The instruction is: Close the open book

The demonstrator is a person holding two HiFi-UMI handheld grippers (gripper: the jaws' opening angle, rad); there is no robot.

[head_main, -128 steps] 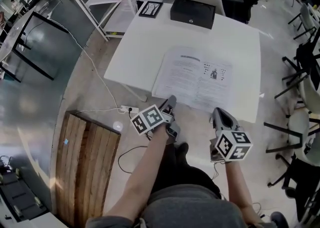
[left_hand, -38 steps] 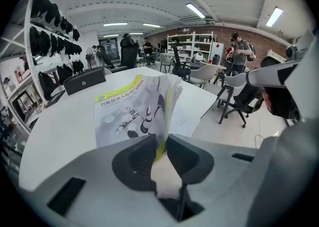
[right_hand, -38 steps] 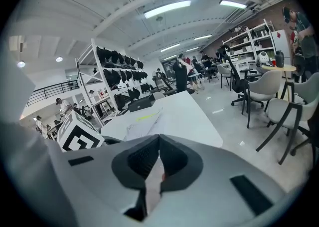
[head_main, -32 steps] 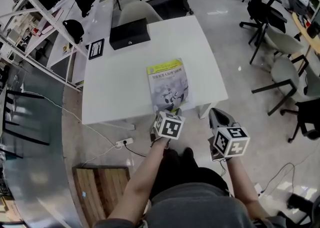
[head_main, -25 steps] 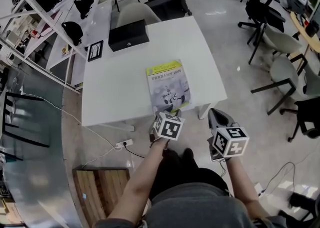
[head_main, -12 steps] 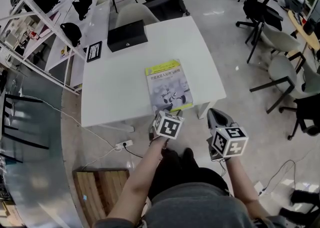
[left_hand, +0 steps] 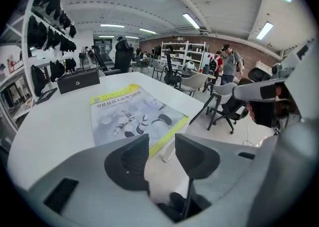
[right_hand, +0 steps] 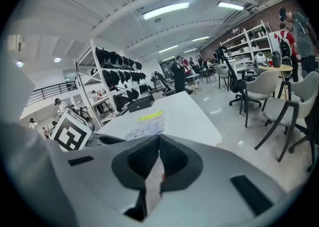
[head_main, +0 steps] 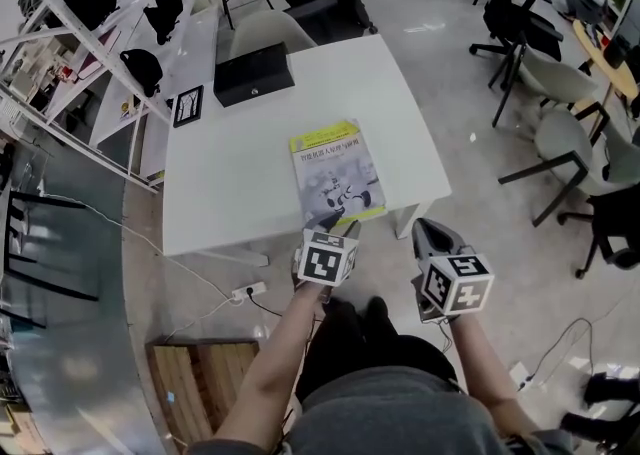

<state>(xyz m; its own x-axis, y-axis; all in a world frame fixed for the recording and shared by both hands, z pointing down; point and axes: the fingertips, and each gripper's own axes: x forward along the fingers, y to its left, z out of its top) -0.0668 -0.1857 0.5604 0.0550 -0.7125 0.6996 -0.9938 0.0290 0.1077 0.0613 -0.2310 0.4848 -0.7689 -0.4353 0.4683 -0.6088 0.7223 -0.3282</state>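
Our book [head_main: 335, 171], open earlier, now shut on the table [head_main: 225, 183], our left claw [left_hand: 162, 153] just spread, empty, right claw [right_hand: 158, 156] pressed together.

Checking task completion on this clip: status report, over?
Left gripper open, jaws just opened, empty. Right gripper shut, empty. Book closed, flat on table. Black box well behind it.

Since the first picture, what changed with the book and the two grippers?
The book, open then, now lies closed, cover up, on the white table. The left gripper at its near edge has just been opening its jaws, with nothing between them. The right gripper, shut, kept its place, and the black box stayed at the table's far side.
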